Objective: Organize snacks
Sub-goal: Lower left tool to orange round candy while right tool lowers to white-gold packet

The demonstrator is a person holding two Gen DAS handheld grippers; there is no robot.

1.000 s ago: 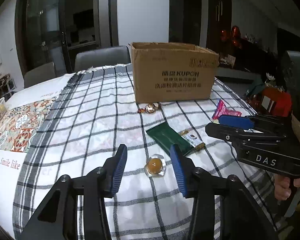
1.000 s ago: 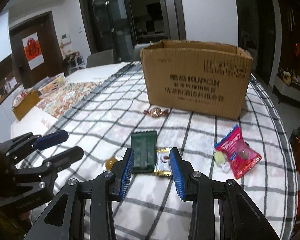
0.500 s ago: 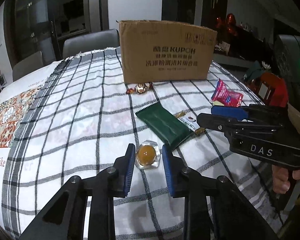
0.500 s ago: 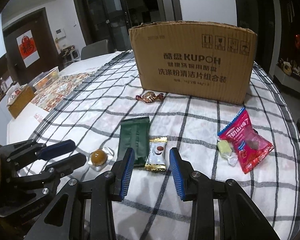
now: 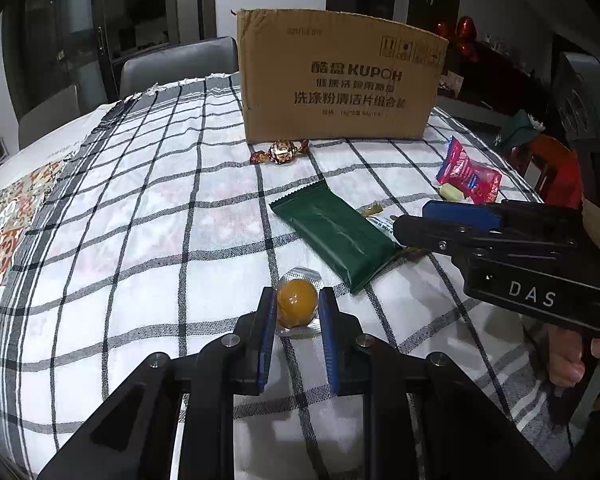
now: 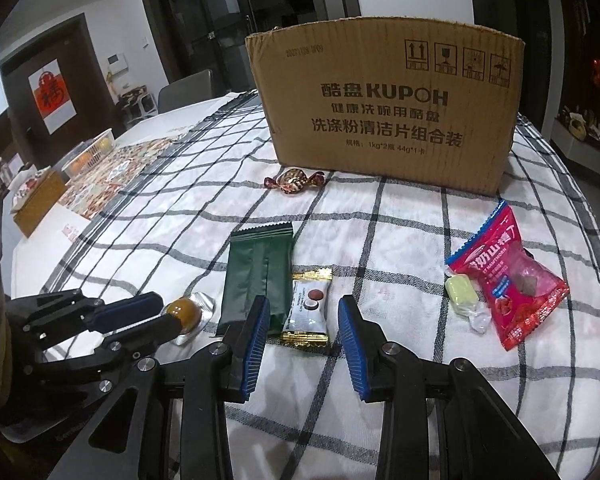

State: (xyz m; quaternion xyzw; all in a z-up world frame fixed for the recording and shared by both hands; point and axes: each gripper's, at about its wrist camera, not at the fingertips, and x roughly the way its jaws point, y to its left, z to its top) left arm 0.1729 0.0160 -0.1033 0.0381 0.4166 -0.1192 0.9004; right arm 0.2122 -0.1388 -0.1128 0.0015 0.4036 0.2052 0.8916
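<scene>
The left gripper (image 5: pixel 298 309) is clamping its blue pads on the round amber sweet in a clear blister wrapper (image 5: pixel 297 303), having just been closing around it, and the sweet is still lying on the black-and-white checked tablecloth (image 5: pixel 148 216). The right gripper (image 6: pixel 303 322) is hovering with jaws apart over the small white-and-gold candy packet (image 6: pixel 307 308), which is lying beside the dark green foil bar (image 6: pixel 260 276), not yet gripped. The pick-up step is under way; next the left hand is likely needing to lift and carry its sweet to the open brown cardboard box (image 5: pixel 340 76) at the back
</scene>
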